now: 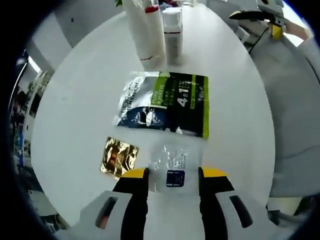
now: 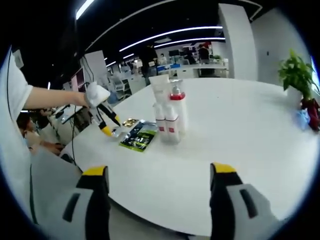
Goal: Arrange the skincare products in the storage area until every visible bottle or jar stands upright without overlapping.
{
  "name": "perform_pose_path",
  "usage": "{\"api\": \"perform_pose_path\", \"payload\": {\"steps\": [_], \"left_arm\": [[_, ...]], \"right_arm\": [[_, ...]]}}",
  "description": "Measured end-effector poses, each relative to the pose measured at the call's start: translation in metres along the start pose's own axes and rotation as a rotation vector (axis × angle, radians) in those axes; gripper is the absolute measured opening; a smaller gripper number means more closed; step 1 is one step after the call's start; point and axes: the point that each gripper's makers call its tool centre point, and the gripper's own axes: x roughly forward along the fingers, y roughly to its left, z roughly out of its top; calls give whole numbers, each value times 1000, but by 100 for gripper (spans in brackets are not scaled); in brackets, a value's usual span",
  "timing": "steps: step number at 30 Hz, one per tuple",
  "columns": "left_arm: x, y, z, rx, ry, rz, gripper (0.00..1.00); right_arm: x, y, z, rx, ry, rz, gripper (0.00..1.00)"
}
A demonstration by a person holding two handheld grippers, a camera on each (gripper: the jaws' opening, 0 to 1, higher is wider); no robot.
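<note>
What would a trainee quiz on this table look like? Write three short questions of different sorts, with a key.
1. True or false: the gold sachet stands upright.
2. Which item lies between the left gripper jaws? A) clear sachet B) plant C) pump bottle
3. In the right gripper view, are the right gripper jaws spread or closed?

Key
1. False; it lies flat on the table.
2. A; its near end sits between the spread jaws, and contact cannot be told.
3. Spread, with nothing between them, short of the bottles.
</note>
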Motion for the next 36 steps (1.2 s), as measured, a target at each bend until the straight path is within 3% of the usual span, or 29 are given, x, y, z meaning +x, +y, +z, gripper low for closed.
{"api": "perform_pose_path", "payload": {"steps": [10,17,23,36], "left_arm": [[9,-4,5,27,-10,-20,37],[16,-1,-2,15,11,-11,37],[16,-1,-2,-15,-15,-15,37],[16,-3,-2,-18,-7,-17,45]], "right_arm": [[0,0,-1,2,4,0,83],[1,0,-2,4,9,2,83],[1,0,-2,6,12,1,83],[1,0,-2,5,9,0,83]]}}
